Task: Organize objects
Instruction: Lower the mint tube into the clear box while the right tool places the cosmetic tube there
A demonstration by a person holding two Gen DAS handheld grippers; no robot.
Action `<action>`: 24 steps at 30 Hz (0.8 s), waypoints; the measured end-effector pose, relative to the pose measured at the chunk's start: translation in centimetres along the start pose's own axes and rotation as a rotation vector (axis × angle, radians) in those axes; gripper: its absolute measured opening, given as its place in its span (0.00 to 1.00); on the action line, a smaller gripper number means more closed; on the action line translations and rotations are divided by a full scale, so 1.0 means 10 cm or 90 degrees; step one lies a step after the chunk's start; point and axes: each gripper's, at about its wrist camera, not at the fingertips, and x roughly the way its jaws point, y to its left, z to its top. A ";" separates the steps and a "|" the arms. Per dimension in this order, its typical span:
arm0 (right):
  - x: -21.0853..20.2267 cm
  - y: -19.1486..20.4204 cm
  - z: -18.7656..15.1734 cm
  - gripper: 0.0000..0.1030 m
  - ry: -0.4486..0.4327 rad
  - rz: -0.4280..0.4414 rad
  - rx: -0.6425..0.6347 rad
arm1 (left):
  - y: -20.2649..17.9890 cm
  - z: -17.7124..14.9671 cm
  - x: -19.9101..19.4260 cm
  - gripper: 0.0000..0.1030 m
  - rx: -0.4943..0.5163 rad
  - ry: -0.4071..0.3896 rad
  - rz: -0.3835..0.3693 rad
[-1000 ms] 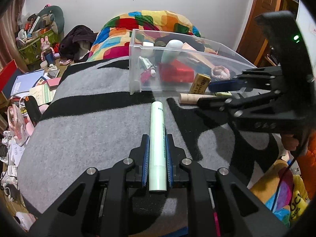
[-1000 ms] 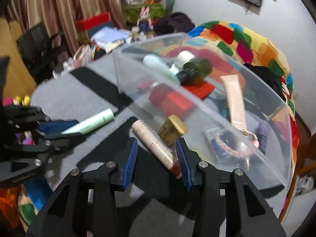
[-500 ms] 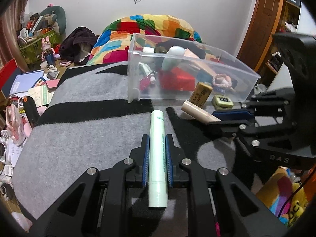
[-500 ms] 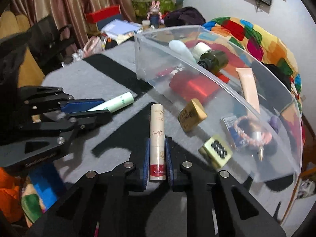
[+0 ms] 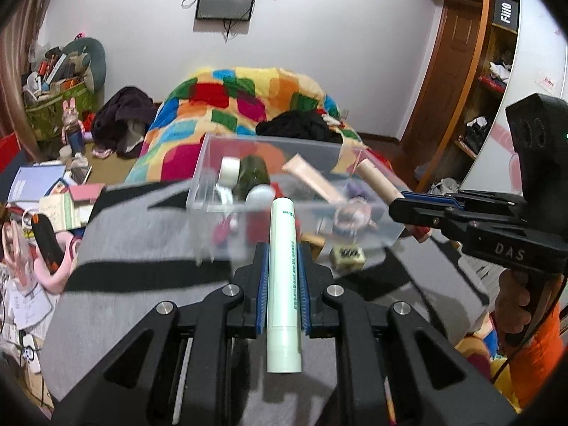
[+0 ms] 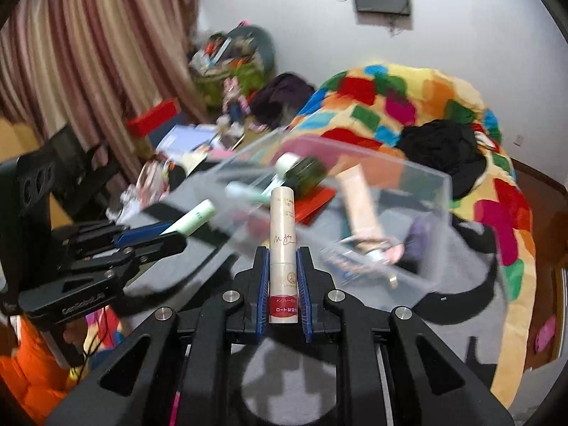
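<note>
My left gripper (image 5: 283, 252) is shut on a pale green tube (image 5: 284, 284) and holds it lifted, pointing at the clear plastic bin (image 5: 213, 163). My right gripper (image 6: 283, 255) is shut on a beige tube with a red band (image 6: 283, 248), also lifted, near the bin's (image 6: 436, 191) front wall. The bin sits on a grey and black blanket (image 5: 142, 241) and holds a dark green bottle (image 5: 254, 177), a peach tube (image 5: 312, 181) and other small items. Each gripper shows in the other's view, the right (image 5: 401, 206) and the left (image 6: 177, 230).
A small gold box (image 5: 314, 241) and a cube with black dots (image 5: 348, 257) lie on the blanket by the bin's front wall. A colourful quilt (image 5: 248, 99) is heaped behind the bin. Clutter covers the floor at the left (image 5: 46, 198).
Both grippers have risen off the blanket with their tubes and moved toward the bin. The right gripper closed on the beige tube within the last second.
</note>
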 end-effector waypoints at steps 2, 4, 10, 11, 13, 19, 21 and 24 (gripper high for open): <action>-0.03 -0.07 0.04 0.13 -0.012 -0.012 0.017 | -0.02 0.09 0.01 0.14 0.001 -0.008 -0.001; -0.06 -0.16 0.10 0.13 -0.023 -0.024 0.035 | -0.04 0.16 0.02 0.14 0.001 -0.014 -0.001; 0.02 -0.34 0.17 0.13 -0.030 -0.063 0.066 | -0.02 0.33 0.16 0.14 -0.006 -0.013 -0.005; 0.06 -0.36 0.18 0.13 -0.025 -0.066 0.068 | -0.01 0.35 0.21 0.14 -0.009 -0.007 -0.010; 0.15 -0.42 0.18 0.13 -0.014 -0.078 0.072 | -0.01 0.39 0.31 0.14 -0.013 0.005 -0.013; 0.42 -0.54 0.16 0.13 0.023 -0.077 0.088 | -0.08 0.47 0.61 0.14 -0.002 0.041 -0.011; 0.49 -0.55 0.15 0.13 0.034 -0.073 0.093 | -0.09 0.48 0.69 0.14 0.002 0.052 -0.010; 0.56 -0.55 0.14 0.13 0.042 -0.065 0.092 | -0.12 0.46 0.79 0.14 0.006 0.064 -0.012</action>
